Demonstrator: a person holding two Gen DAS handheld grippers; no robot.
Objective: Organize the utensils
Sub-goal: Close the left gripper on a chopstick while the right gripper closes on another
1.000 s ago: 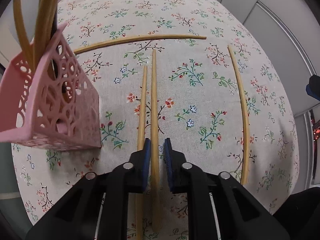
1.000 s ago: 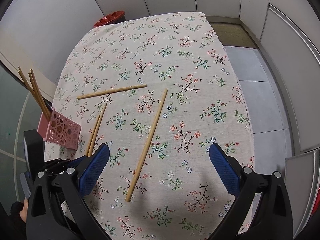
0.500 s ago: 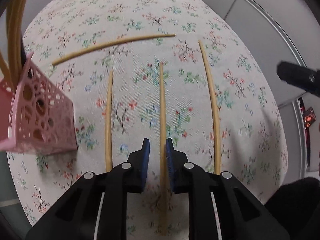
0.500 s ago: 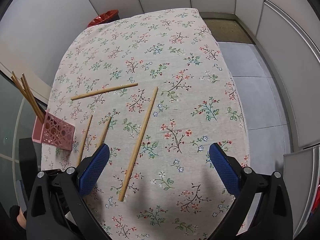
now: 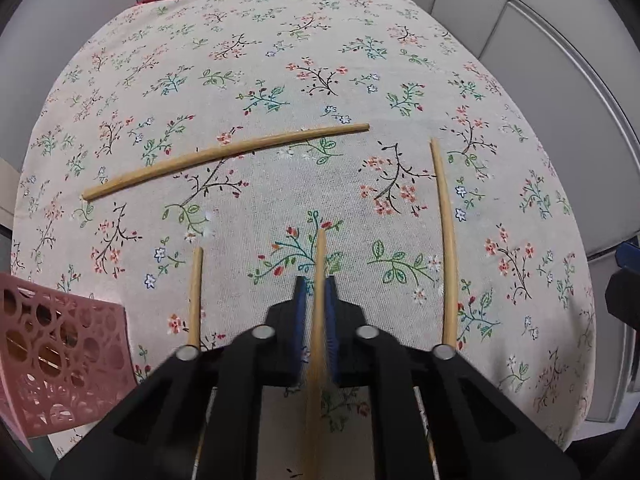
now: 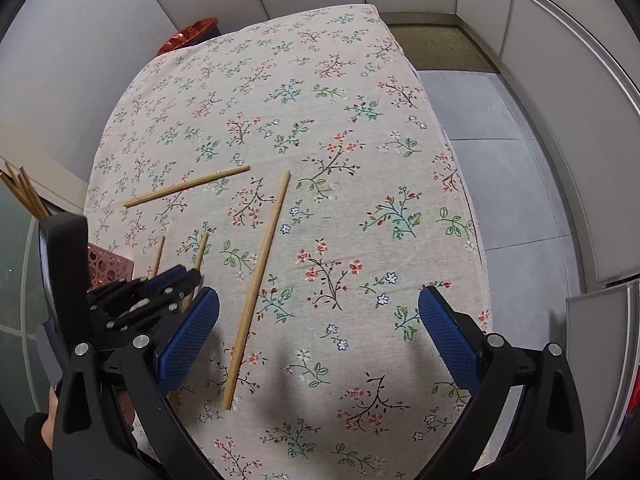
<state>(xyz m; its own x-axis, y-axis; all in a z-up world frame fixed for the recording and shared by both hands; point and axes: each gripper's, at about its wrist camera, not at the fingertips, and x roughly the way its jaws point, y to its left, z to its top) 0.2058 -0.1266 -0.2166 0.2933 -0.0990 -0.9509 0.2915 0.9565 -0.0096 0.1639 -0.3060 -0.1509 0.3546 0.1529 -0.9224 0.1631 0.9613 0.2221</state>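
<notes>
left wrist view: the left gripper [image 5: 316, 300] points steeply down at a table under a cream floral cloth [image 5: 280, 80], a woven fabric with small red, blue and green sprigs. its blue ribbed pads [image 5: 301, 300] are clamped on a thin, round wooden chopstick [image 5: 320, 264]; the jaws have just been closing, with this stick between them. its tip sticks out past the pads over the cloth. a second stick [image 5: 195, 292] lies just to the left, roughly parallel. a third [image 5: 446, 240] lies to the right, also pointing away. a fourth [image 5: 224, 156] lies crosswise farther off. at the lower left edge is a pink holder [image 5: 60, 360], plastic, with walls pierced by round holes; stick shapes show faintly through the holes. the other gripper's blue and black edge shows at far right.

right wrist view: the right gripper [image 6: 318, 340] hangs over the cloth [image 6: 320, 100] with its blue mesh-textured pads [image 6: 188, 336] spread wide and nothing between them. a long stick [image 6: 260, 280] lies on the cloth between the fingers, untouched. the left gripper [image 6: 184, 280] is at lower left, gripping its stick [image 6: 201, 250]. the pink holder [image 6: 108, 266] sits behind it, and several sticks [image 6: 24, 194] stand in it, leaning left. a red bin [image 6: 188, 36] stands past the table's far end.
</notes>
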